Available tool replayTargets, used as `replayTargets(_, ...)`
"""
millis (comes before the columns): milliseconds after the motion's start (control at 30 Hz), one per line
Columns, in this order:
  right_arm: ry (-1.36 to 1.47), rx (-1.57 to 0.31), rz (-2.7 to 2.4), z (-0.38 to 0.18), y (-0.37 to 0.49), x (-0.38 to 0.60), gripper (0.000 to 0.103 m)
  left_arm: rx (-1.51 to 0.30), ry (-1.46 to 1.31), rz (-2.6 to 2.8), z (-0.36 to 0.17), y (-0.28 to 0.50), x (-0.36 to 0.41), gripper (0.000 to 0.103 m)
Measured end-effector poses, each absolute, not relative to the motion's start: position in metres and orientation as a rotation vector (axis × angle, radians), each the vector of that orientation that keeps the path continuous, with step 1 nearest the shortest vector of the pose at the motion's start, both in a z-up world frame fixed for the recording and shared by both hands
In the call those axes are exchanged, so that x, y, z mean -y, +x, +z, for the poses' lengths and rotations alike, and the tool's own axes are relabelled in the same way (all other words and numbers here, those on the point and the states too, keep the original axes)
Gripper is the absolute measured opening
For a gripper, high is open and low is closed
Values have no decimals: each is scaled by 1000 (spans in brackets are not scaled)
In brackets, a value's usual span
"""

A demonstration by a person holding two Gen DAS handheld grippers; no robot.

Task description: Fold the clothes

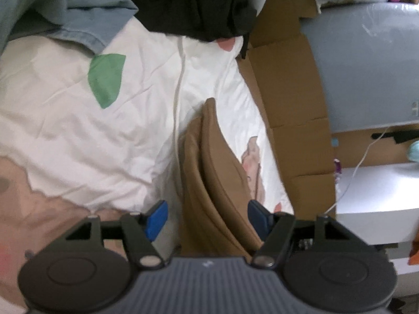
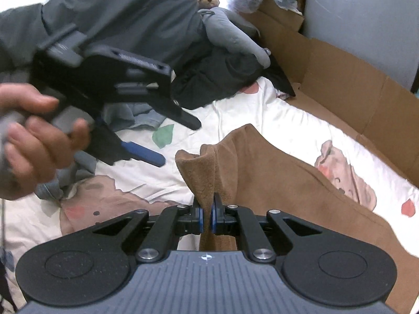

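A brown garment [image 1: 220, 172] lies on the white printed bed cover [image 1: 78, 120], folded into a narrow ridge. My left gripper [image 1: 207, 218] stands open astride its near end; the blue pads do not press the cloth. In the right wrist view my right gripper [image 2: 207, 209] is shut on a raised fold of the brown garment [image 2: 275, 183], which rises between the pads. A hand [image 2: 34, 146] holds the left gripper [image 2: 179, 142] up and to the left, open, just above the cover.
A blue-grey garment [image 1: 78, 7] and a black one [image 1: 193, 2] are piled at the far end of the cover. Flattened cardboard [image 1: 288, 104] lines the right side, beside a grey wall panel [image 1: 366, 65]. A grey plush toy [image 2: 235, 36] lies on dark clothes.
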State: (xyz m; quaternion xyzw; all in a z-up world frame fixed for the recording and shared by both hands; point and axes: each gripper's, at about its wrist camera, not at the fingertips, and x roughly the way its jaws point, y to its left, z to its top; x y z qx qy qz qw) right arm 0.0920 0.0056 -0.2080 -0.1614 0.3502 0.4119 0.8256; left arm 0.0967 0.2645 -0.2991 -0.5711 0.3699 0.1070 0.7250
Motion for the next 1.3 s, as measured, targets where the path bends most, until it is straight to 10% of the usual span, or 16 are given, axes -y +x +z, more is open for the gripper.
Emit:
replayTargets(667, -133, -846, 861, -208, 120, 17, 4, -973, -1018, 183, -352, 212, -279, 67)
replayTargets(800, -118, -856, 863, -209, 122, 19, 4, -1007, -1034, 164, -363, 227, -279, 53)
replayTargets(867, -111, -860, 864, -209, 122, 21, 4, -1020, -1016, 152, -364, 235, -277, 20)
replayTargets(1300, 31, -911, 850, -192, 129, 54, 4, -954, -909, 38, -299, 261, -232, 11)
